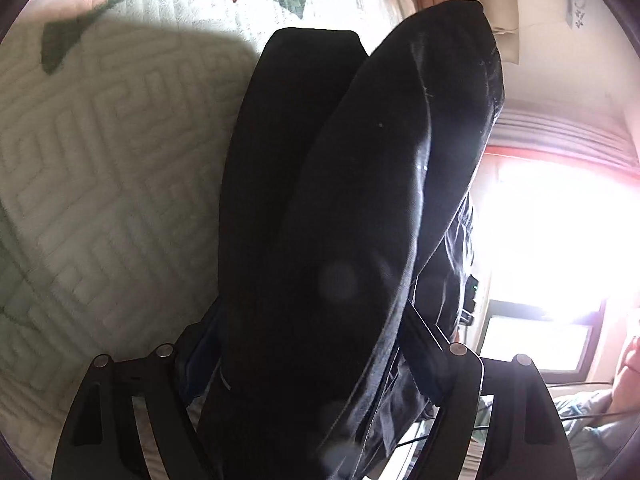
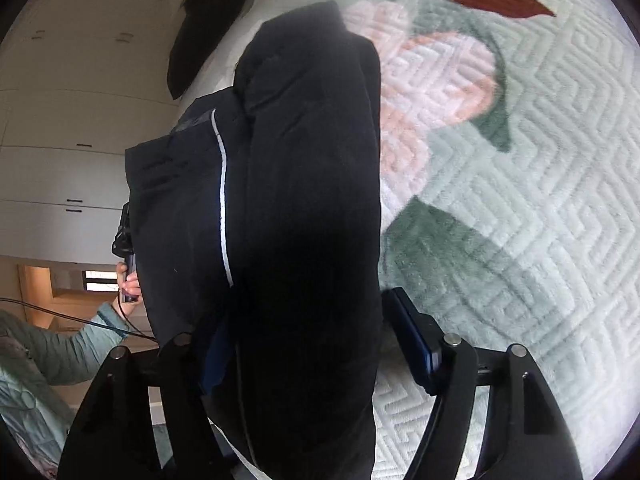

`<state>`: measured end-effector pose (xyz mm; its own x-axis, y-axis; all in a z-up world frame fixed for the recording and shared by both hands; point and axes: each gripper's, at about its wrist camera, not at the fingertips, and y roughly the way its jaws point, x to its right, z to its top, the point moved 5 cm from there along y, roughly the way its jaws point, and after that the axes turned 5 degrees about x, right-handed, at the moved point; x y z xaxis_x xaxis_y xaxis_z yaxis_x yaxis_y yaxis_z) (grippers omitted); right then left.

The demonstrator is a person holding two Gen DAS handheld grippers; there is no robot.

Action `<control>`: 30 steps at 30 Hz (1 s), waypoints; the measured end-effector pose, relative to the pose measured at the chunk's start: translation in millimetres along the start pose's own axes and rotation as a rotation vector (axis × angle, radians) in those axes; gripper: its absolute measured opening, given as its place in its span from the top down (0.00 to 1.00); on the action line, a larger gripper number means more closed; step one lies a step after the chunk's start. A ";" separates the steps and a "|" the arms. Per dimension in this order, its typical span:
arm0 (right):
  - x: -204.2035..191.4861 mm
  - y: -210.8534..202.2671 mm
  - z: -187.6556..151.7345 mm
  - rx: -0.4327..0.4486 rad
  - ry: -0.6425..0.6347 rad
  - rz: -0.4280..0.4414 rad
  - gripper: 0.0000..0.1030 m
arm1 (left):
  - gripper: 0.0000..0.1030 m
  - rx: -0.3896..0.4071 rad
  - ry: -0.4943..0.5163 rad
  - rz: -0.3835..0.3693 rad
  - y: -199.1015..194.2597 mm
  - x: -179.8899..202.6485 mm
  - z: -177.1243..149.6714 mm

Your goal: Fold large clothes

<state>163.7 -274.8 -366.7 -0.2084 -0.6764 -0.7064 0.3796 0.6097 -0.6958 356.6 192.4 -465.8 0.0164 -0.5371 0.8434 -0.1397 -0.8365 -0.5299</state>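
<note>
The left gripper (image 1: 316, 364) is clamped on a thick fold of a black garment (image 1: 360, 200); the cloth fills the whole gap between its fingers, so the fingertips themselves are buried and cannot be made out. Only a sliver of the blue pad shows at the left finger (image 1: 200, 364). The garment rises from the jaws in two long dark lobes that block the middle of the left wrist view. To the right of it a window (image 1: 560, 248) is blown out to white, and little can be read there beyond its frame.

The right gripper (image 2: 308, 360) likewise pinches the same black garment (image 2: 312, 200), which drapes over the left finger and hides it; the right finger (image 2: 416, 344) with its blue pad stands clear of the bulk, its inner face against the cloth edge. A thin white piping line (image 2: 222, 200) runs down the garment's darker blue side.

Beyond the cloth, a pale green quilted bedspread with flower print (image 2: 520, 220) spreads wide and bare to the right in the right wrist view, and to the left (image 1: 100, 160) in the other. At the far left a person's hand (image 2: 128, 284) grips the other tool's handle, partly hidden behind the garment, before white cupboards (image 2: 72, 120). Another dark piece of clothing (image 2: 200, 28) lies at the bed's far edge, too dim to identify.
</note>
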 end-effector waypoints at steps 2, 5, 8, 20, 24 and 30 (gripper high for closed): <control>3.9 3.6 8.7 0.015 0.028 0.065 0.27 | 0.22 -0.012 -0.010 -0.008 -0.4 -4.0 0.6; 5.2 15.0 18.2 0.023 0.036 0.152 0.27 | 0.20 -0.026 -0.032 -0.033 -7.7 -12.7 14.7; -0.7 26.3 31.6 0.040 0.034 0.191 0.26 | 0.20 -0.014 -0.043 -0.038 -6.0 -12.3 14.5; -48.1 -19.9 20.7 0.165 -0.025 0.187 0.55 | 0.56 0.193 0.083 -0.058 -49.0 59.9 -26.9; -84.7 -46.9 9.7 0.196 -0.078 0.173 0.55 | 0.56 0.220 0.157 -0.083 -69.1 103.7 -51.6; -131.2 -125.4 -28.5 0.285 -0.121 0.176 0.55 | 0.56 0.274 0.247 -0.150 -112.5 167.6 -87.6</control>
<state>117.7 -250.8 -190.5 -0.0154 -0.6260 -0.7797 0.6402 0.5928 -0.4886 288.3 206.1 -257.0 -0.2271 -0.3923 0.8914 0.1159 -0.9197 -0.3752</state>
